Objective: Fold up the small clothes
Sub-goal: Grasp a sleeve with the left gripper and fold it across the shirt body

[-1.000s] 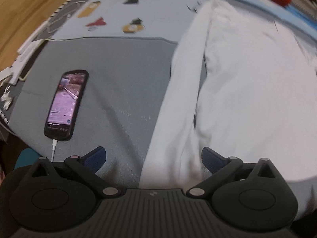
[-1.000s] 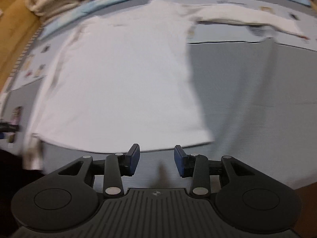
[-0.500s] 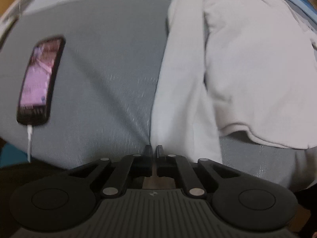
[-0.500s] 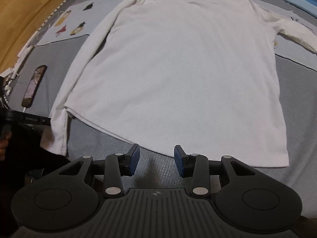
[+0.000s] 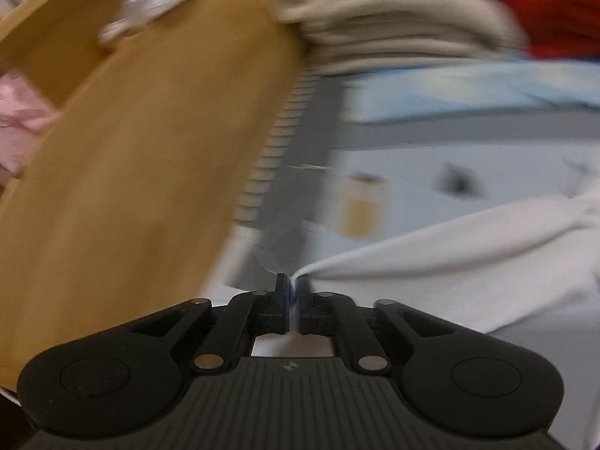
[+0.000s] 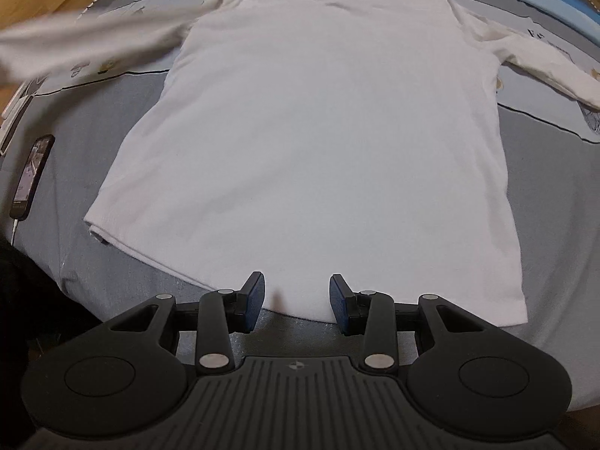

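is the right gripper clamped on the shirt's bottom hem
No, the right gripper stands open above the hem of the white shirt, pads apart from the cloth.

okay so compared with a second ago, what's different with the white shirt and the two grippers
The left gripper was wide open over the sleeve's cuff, closed on it, and now holds the sleeve pinched, swung up and out sideways from beside the shirt's body; its jaws have just eased slightly apart, cloth between them. The right gripper slid along the hem to its middle, jaws unchanged, open. The white shirt body and the phone stay put.
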Demonstrator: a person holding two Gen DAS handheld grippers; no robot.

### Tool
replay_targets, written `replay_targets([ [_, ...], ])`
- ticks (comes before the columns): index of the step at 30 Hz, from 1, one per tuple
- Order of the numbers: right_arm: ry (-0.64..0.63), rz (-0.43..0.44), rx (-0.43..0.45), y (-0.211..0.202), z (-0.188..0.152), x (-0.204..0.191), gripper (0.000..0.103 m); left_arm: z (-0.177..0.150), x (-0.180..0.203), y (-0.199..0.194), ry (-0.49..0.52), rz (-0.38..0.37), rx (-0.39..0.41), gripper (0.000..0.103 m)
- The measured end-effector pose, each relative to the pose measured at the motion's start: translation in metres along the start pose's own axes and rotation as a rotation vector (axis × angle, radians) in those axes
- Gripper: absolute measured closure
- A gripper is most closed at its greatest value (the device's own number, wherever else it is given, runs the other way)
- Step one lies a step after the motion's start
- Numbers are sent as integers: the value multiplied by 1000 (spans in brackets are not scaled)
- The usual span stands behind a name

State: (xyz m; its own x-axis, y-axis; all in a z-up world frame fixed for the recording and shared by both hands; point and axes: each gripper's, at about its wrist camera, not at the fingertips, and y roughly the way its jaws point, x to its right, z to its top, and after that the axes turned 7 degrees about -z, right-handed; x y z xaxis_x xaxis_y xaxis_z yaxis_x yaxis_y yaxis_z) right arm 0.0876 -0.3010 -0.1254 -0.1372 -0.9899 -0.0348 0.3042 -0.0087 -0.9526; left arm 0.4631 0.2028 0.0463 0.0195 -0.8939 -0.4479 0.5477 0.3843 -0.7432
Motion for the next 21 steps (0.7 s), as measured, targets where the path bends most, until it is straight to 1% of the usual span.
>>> replay_targets([
  [1,-3,-2,-8,1,0,-1,63,15,-12,14,-80,62,-24,84],
  [2,-7,-4,-11,1,1,-2,63,26,-23,23,-163,97,-28,53],
  [3,-10,-6,-7,0,1,-2,63,31,-32,28,-236,113,-33,11],
  [4,-14,-5,-3,-2,1,0,63,34,-36,30,-288,116,-35,0],
  [5,-16,-1,1,-3,2,2,63,33,-35,30,-307,99,-10,0],
  [6,-13,-1,4,-3,3,5,63,30,-31,29,-302,75,4,0],
  [8,0,-10,-1,0,6,9,63,18,-16,28,-262,5,-4,0],
  [10,19,-9,0,3,10,12,63,1,2,21,-264,-54,-5,0],
  [12,18,21,36,1,16,8,63,-24,16,9,-325,-137,5,0],
  [14,3,47,81,-5,24,1,63,-53,34,-3,-431,-236,2,0],
  [16,1,59,129,-9,37,-8,63,-86,62,-6,-517,-334,-33,0],
  [17,12,63,150,-11,44,-12,63,-100,77,-7,-551,-365,-58,0],
  [19,47,52,183,-12,60,-18,62,-127,106,-4,-595,-379,-113,0],
  [21,89,25,213,-7,74,-18,58,-153,126,3,-626,-369,-163,0],
])
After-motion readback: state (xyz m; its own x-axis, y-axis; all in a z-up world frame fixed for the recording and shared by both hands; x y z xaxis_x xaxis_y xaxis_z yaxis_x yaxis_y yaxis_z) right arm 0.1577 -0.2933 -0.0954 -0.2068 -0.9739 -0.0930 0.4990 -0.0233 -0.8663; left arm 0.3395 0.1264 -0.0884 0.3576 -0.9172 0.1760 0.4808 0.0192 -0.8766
